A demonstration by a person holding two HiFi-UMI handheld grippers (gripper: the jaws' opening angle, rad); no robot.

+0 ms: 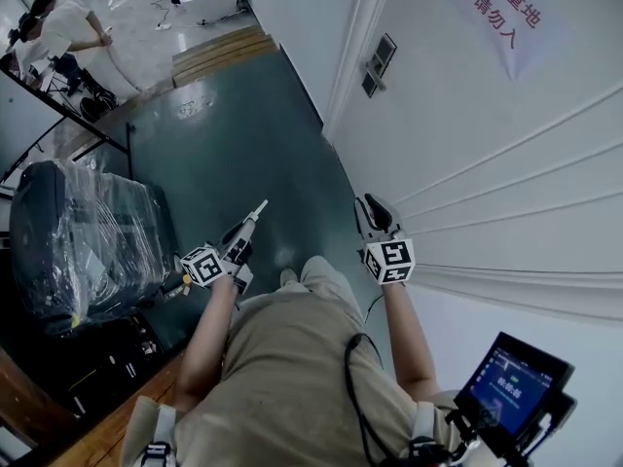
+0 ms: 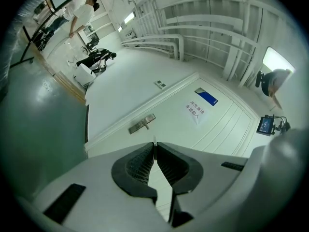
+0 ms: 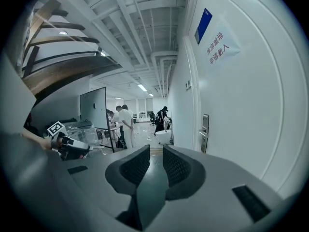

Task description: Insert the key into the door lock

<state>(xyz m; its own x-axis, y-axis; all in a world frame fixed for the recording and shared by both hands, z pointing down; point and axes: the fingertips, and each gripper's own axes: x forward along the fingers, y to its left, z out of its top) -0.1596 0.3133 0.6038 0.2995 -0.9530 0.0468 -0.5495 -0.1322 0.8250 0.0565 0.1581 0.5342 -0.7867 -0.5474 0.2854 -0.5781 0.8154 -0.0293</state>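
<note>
The white door [image 1: 506, 163] fills the right of the head view, and its metal lock plate with handle [image 1: 379, 64] sits further ahead. My left gripper [image 1: 259, 206] is held out over the green floor, left of the door, shut on a thin pale key [image 2: 154, 141] that pokes just past its fingertips. In the left gripper view the lock plate [image 2: 142, 123] lies ahead, a good way off. My right gripper [image 1: 368, 202] is close beside the door, open with nothing between its pads [image 3: 137, 164]. It sees the lock plate [image 3: 205, 129] ahead on the right.
A plastic-wrapped dark bulky object [image 1: 78, 241] stands at the left. Wooden steps [image 1: 219, 52] cross the floor ahead, with people [image 1: 63, 27] beyond them. A paper sign [image 1: 501, 13] hangs on the door. A small screen [image 1: 511, 382] sits at my lower right.
</note>
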